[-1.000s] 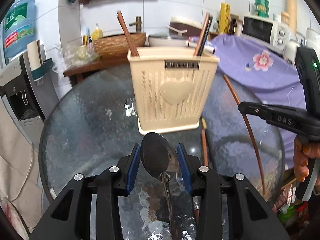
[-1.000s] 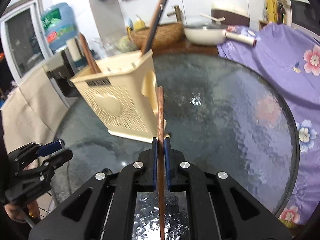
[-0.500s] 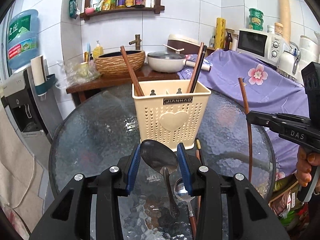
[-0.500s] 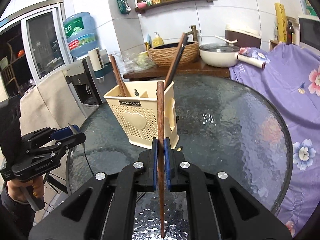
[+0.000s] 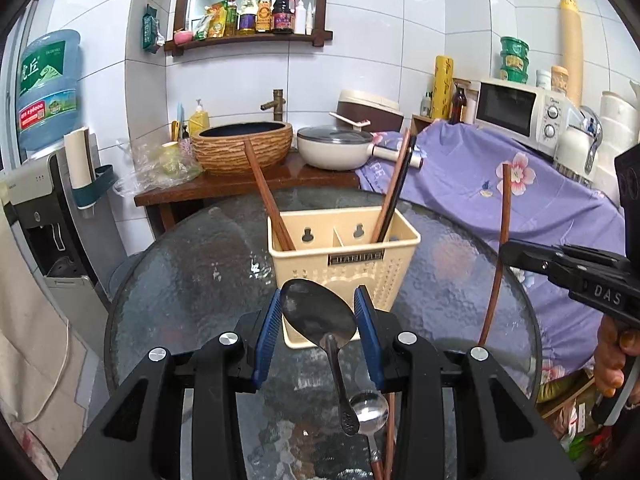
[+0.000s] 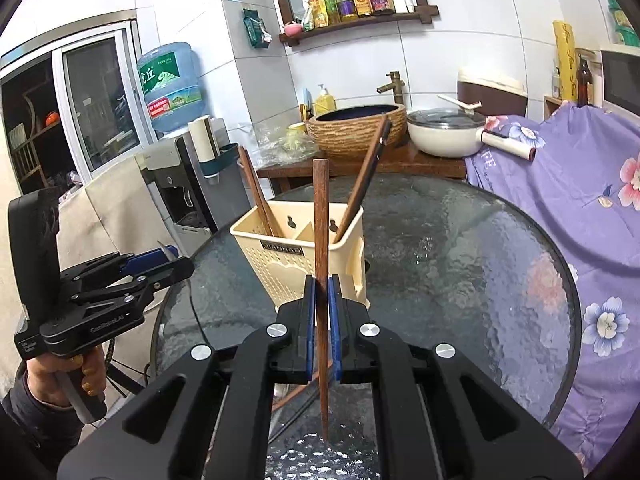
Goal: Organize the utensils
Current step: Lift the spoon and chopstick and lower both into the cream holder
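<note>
Two handheld grippers hang above a round glass tabletop [image 5: 192,280] in a tiled kitchen corner, each carrying one utensil. The left gripper [image 5: 318,332] holds a metal spoon [image 5: 318,316] by its bowl, the blue-padded fingers [image 5: 267,332] pinching it from either side while the handle hangs down toward the near edge of the glass. The right gripper [image 6: 322,332] has its fingers [image 6: 309,328] pressed together on a brown wooden chopstick [image 6: 321,240], which stands almost upright, its blunt end high and its thin tip low over the tabletop.

The cream plastic utensil basket [image 5: 348,272] stands on the glass just beyond both grippers, a heart shape on its perforated front and a divider splitting it into two compartments. One brown chopstick [image 5: 266,196] leans out of the left compartment; a brown and a black one [image 5: 394,192] lean together out of the right.

On the tabletop near the left gripper lie a second, smaller spoon [image 5: 370,412] and another brown chopstick [image 5: 390,432], close beside each other.

In the left wrist view the right gripper enters from the right with a hand [image 5: 612,352] on its grip. In the right wrist view the left gripper shows at the left edge, held by a hand [image 6: 64,376].

Behind the glass stand a wooden counter with a woven-look basin [image 5: 244,146], a lidded white pan [image 5: 336,152], a water dispenser [image 5: 44,92] and a purple flowered cloth [image 5: 500,196] beneath a microwave [image 5: 520,114].
</note>
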Motion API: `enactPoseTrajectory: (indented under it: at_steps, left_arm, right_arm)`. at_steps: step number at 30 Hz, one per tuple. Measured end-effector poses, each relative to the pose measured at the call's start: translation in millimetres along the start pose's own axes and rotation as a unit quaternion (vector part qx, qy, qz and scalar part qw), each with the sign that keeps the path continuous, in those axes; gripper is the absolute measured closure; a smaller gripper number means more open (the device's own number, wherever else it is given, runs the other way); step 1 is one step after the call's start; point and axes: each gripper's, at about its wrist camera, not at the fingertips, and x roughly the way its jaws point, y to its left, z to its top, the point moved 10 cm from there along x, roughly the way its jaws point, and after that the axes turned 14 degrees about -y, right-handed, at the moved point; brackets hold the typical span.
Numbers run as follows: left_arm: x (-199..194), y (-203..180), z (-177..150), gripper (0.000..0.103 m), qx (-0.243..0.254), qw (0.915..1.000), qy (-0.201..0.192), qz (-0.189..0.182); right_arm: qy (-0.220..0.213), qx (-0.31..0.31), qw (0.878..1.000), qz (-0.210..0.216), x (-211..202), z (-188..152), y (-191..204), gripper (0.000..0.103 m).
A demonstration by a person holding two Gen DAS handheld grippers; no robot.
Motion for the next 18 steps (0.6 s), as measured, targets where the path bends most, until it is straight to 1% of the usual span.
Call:
enactPoseTrajectory:
  at_steps: [5, 9, 14, 18]
  left_arm:
    - [-2, 1, 28, 0.067, -0.019, 0.9997, -0.018, -0.005]
    - [-3, 6, 66, 0.067, -0.033, 0.9982, -0.050, 0.001]
    - [0, 10, 114, 0.067, -0.050, 0.9948, -0.088, 0.009]
    - [4, 8, 143, 0.067, -0.041, 0.9910, -0.124, 0.029]
  right_arm:
    - [-0.017, 0.009, 1.000, 0.010, -3, 27, 6, 0.096]
    - [-0.054, 0.008, 0.999, 0.005, -9, 63, 13, 0.096]
    - [-0.108, 0.011, 0.994, -0.005, -13, 112, 24, 0.096]
    - [-0.139, 0.011, 0.990, -0.020, -10, 146, 33, 0.096]
